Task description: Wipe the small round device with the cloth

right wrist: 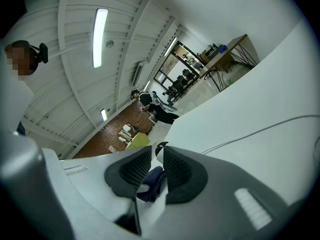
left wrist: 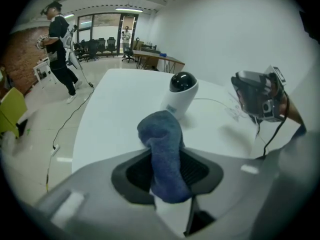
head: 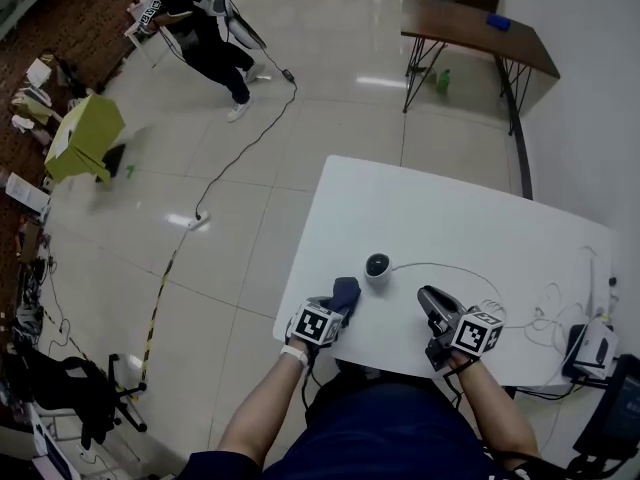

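Note:
The small round device (head: 377,266), a white base with a dark dome, stands on the white table (head: 450,218) near its front edge. My left gripper (head: 340,302) is just in front and left of it, shut on a blue cloth (head: 347,286). In the left gripper view the cloth (left wrist: 162,149) sticks up between the pads, its bunched top a little short of the device (left wrist: 180,93). My right gripper (head: 428,296) hovers to the device's right, jaws a narrow gap apart, nothing between them. Through that gap in the right gripper view (right wrist: 157,156) I see the cloth (right wrist: 152,181) and the device (right wrist: 160,149).
A thin white cable (head: 450,266) runs from the device to tangled wires (head: 540,303) and black-and-white boxes (head: 595,348) at the table's right end. On the floor a person (head: 210,28) walks past a trailing cord; a brown table (head: 480,28) stands far back.

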### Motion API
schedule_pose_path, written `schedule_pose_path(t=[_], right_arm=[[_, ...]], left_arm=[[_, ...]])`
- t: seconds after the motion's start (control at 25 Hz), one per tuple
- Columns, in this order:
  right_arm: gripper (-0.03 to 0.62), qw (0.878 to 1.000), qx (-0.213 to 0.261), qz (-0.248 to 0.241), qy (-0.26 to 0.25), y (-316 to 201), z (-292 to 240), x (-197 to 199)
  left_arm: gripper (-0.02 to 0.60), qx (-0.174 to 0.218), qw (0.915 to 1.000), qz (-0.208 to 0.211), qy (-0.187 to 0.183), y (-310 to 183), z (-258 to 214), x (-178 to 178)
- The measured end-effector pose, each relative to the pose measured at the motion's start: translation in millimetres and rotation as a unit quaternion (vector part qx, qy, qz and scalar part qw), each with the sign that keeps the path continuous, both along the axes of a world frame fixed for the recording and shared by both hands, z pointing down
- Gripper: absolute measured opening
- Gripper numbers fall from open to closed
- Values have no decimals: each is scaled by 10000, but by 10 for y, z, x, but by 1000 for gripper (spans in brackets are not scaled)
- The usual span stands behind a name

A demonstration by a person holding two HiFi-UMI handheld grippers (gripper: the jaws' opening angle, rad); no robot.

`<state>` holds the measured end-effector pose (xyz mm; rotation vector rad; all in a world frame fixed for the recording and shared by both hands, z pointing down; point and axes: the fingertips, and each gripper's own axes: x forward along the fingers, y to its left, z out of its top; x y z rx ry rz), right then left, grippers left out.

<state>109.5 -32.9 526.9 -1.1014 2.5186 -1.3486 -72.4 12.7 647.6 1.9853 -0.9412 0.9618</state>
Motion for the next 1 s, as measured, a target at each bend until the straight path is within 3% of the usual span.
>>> schedule_pose_path(t=[0.32, 0.4, 0.48, 0.56, 0.68, 0.84, 1.0], right_arm=[[80, 9997, 194, -14, 111, -10, -143, -57], [77, 9994, 252, 31, 223, -10, -175, -61], [61, 9978, 357, 88, 554, -17, -189, -45], [57, 9948, 494, 138, 883, -46, -233, -29], [43, 9915, 812, 115, 1007, -8, -444, -143], [23, 9789, 1610, -68, 1254, 62, -875, -434], [18, 9635, 2236, -308, 1440, 80, -1252, -698]], left_arm=[[296, 410, 9983, -413, 12, -96, -102, -119], [298, 735, 9955, -604, -31, -142, -307, -204], [296, 1347, 9879, -744, -205, -245, -552, -334], [266, 1983, 9763, -840, -232, -358, -860, -393], [174, 2648, 9606, -813, 246, -363, -1426, -292], [82, 3167, 9410, -594, 1032, -246, -2118, 54], [40, 3485, 9286, -387, 1216, -167, -2263, 310]])
